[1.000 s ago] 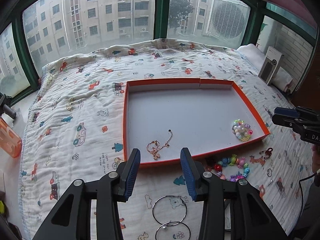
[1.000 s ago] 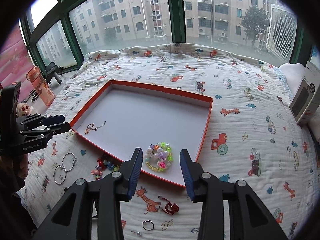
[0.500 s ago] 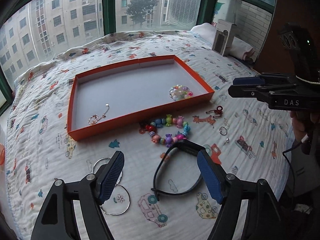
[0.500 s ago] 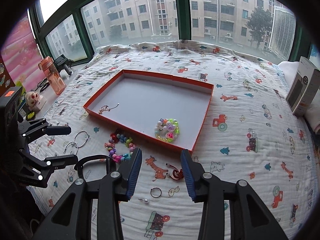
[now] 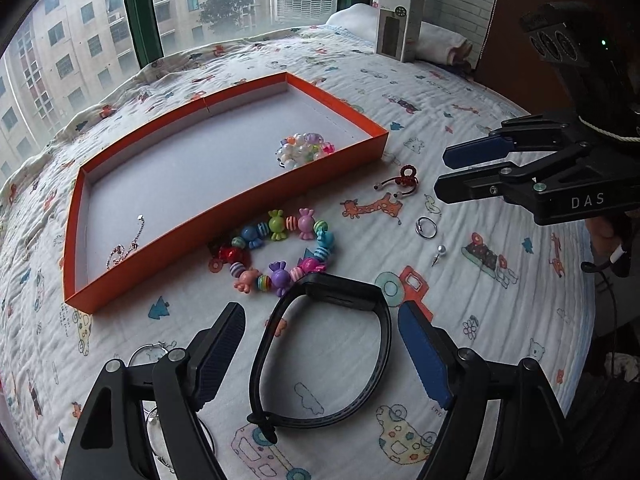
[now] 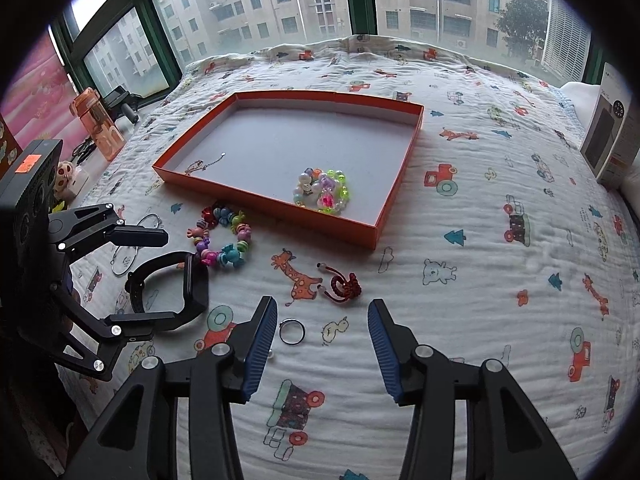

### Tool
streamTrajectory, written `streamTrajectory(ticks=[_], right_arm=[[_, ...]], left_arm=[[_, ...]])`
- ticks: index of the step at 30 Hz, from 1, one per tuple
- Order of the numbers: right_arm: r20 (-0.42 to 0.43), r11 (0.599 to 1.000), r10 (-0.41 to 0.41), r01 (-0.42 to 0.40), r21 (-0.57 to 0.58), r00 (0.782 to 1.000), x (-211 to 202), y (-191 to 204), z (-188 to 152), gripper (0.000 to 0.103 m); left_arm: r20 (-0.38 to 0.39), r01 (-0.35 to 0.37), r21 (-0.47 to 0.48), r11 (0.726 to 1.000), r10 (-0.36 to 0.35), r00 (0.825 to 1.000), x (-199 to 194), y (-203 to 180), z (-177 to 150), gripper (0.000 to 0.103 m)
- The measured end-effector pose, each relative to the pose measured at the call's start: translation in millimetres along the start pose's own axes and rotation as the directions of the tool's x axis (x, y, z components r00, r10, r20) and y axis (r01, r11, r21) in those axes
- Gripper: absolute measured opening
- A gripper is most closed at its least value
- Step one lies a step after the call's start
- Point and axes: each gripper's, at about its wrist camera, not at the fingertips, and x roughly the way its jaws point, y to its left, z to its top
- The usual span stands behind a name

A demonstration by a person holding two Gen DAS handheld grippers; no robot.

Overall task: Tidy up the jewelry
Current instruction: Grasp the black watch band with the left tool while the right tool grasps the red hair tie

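Bottle only in right view; box in both.

We see the hoop earrings only in part, behind the left claw's arm. The stud hides behind a right claw finger. The boxed carton is cut by the frame edge.

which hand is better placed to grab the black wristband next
Left. The left gripper has its opening jaws straddling the black wristband, pads not yet touching. The right gripper hangs over the silver ring, away from the band.
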Motion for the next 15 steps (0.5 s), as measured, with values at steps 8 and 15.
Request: streamTrajectory(ticks=[8,15], right_arm=[[-0.013,1.000,-0.004,0.004,0.008,1.000,16,-4,5,0.052],[-0.030,1.000,-0.022,0.022,-0.007,0.999,28,-3,8,0.052]], left_arm=[[-0.003,0.040,-0.015,0.999,-0.040,0.999,11,8,-1,0.077],[-0.001,0.062,-0.002,0.998,-0.062,0.998,15,6,-2,0.070]])
